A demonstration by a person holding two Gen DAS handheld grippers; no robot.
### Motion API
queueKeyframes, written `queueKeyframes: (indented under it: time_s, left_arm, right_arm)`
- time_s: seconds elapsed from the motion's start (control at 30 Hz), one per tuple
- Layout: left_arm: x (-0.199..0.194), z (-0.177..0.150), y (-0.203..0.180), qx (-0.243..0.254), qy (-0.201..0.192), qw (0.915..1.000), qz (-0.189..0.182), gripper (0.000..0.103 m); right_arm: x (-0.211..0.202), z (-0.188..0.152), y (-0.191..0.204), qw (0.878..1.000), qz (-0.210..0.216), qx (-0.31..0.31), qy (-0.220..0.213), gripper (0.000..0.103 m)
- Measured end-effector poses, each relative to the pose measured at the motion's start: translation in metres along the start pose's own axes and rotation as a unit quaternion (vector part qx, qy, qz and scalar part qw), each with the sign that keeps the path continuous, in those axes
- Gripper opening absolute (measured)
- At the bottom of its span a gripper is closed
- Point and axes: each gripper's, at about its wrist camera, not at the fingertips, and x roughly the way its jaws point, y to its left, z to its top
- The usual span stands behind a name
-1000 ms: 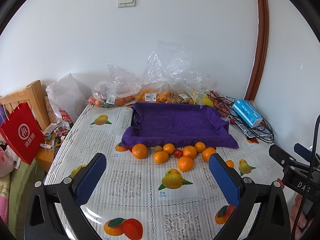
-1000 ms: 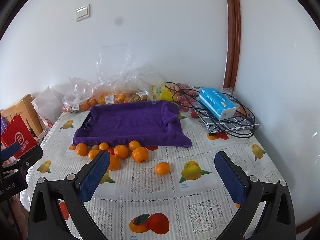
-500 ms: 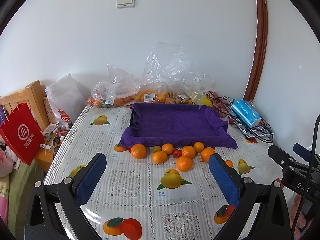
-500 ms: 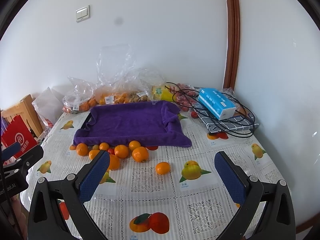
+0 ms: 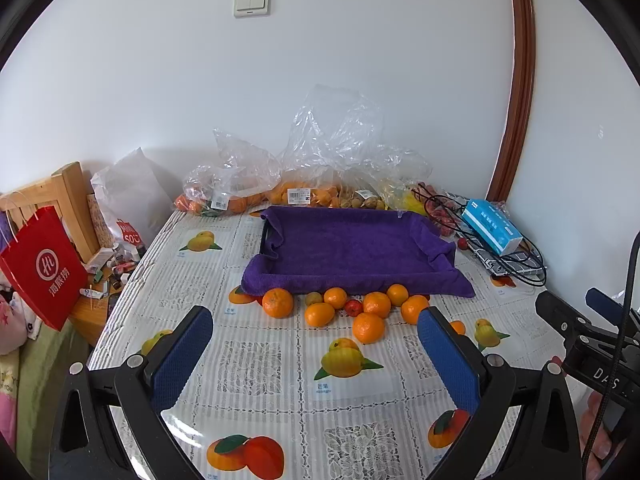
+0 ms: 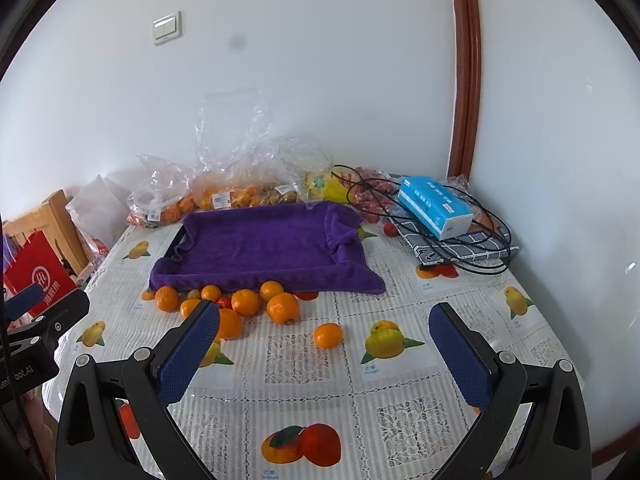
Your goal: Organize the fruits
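Several oranges (image 5: 368,327) and one small red fruit (image 5: 353,307) lie loose on the table in front of a tray lined with a purple towel (image 5: 352,246). The tray holds no fruit. In the right wrist view the same oranges (image 6: 282,307) sit left of centre, one orange (image 6: 328,335) lies apart nearer me, and the towel tray (image 6: 260,246) is behind them. My left gripper (image 5: 316,356) is open and empty, held above the table short of the fruit. My right gripper (image 6: 324,354) is open and empty, just short of the lone orange.
Clear plastic bags of fruit (image 5: 296,192) line the wall behind the tray. A blue tissue box (image 6: 434,206) and black cables (image 6: 480,252) lie on a checked cloth at the right. A red paper bag (image 5: 42,264) hangs beside a wooden chair (image 5: 60,200) left of the table.
Both grippers have drifted very slightly, so the fruit and tray shift a little left in the left wrist view. Nothing on the table has moved.
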Motion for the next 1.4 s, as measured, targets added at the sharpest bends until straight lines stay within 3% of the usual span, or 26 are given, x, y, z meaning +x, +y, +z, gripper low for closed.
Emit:
queueKeyframes:
  time_s: [1.0, 1.2, 1.4]
  left_arm:
    - [0.001, -0.001, 0.001, 0.004, 0.000, 1.0000, 0.001, 0.103]
    - [0.014, 0.000, 0.004, 0.002, -0.001, 0.9996, 0.027, 0.103]
    - [0.036, -0.002, 0.011, 0.003, 0.000, 0.9998, 0.019, 0.103]
  right_arm:
    - [0.001, -0.001, 0.004, 1.000, 0.006, -0.005, -0.001, 0.103]
    - [0.014, 0.001, 0.006, 1.000, 0.004, -0.007, 0.004, 0.103]
    - [0.038, 0.002, 0.002, 1.000, -0.002, 0.002, 0.013, 0.103]
